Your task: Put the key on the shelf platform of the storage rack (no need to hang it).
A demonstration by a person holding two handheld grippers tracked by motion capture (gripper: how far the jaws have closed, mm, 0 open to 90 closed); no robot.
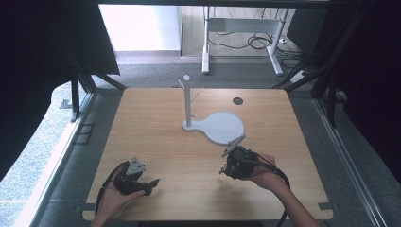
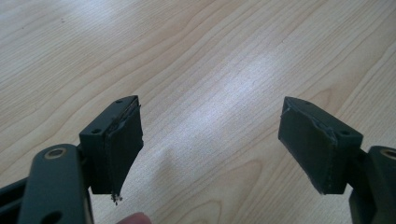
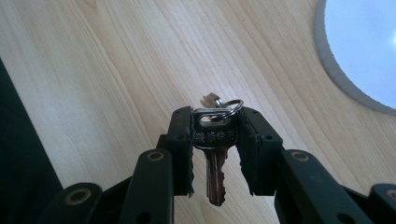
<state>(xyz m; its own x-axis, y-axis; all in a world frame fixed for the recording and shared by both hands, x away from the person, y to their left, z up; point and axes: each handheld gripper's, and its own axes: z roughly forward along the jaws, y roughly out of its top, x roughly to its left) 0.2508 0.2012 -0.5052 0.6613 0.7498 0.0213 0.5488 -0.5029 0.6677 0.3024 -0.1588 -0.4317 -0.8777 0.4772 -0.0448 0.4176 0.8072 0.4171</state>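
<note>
A bunch of silver keys point(image 3: 214, 140) on a split ring sits between the pads of my right gripper point(image 3: 215, 128), which is shut on the head of one key; the blade hangs toward the camera. In the high view that right gripper point(image 1: 226, 160) hovers over the table just below the round white base point(image 1: 223, 126) of a white peg stand point(image 1: 187, 101). My left gripper point(image 1: 152, 183) rests low at the table's front left, open, with bare wood between its pads point(image 2: 123, 140).
The wooden table point(image 1: 161, 142) has a dark round hole point(image 1: 238, 100) at the back right. The white base's rim point(image 3: 336, 70) lies to the upper right in the right gripper view. A desk frame and cables stand on the floor beyond.
</note>
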